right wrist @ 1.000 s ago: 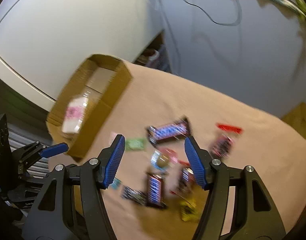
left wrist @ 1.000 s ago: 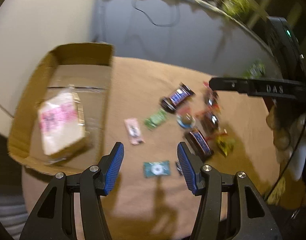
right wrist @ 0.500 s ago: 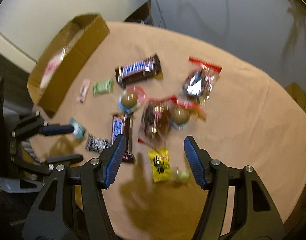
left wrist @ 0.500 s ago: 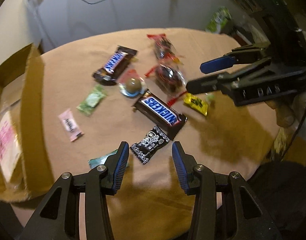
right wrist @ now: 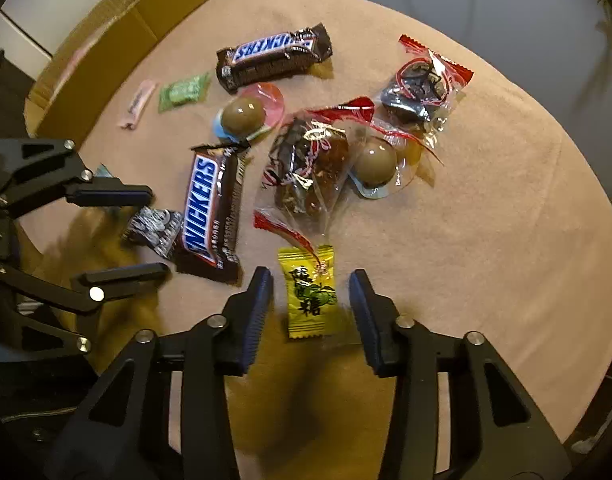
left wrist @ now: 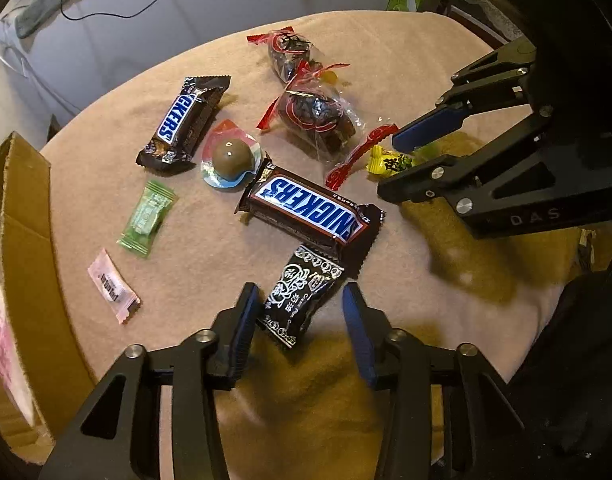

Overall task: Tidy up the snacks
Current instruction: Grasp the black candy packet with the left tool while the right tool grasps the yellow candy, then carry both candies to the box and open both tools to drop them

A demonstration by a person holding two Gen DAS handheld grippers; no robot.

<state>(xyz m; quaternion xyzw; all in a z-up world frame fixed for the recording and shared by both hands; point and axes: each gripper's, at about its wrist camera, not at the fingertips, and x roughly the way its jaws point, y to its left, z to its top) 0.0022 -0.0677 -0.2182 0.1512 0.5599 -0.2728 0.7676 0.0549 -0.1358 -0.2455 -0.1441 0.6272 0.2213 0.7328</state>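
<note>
Beige cloth covers the table (left wrist: 386, 60), and the snacks lie spread on it. The left gripper (left wrist: 302, 316) points down at a black candy packet (left wrist: 300, 302), which lies between its jaws; the jaws are closing, and the left pad is at the packet's edge while the right pad is clearly apart from it. Just beyond these jaws lies a Snickers bar (left wrist: 310, 210), its end touching the packet. To the left of the jaws are a pink sachet (left wrist: 113, 286) and a green candy (left wrist: 148, 218), and further left a cardboard box (left wrist: 22, 240).

The right gripper (right wrist: 311, 304) also points down, with a yellow candy (right wrist: 310, 296) between its jaws. These jaws are closing too, not yet pressing on it. Beyond them lie clear bags with red ends (right wrist: 306, 164) and a chocolate ball (right wrist: 375, 160).
</note>
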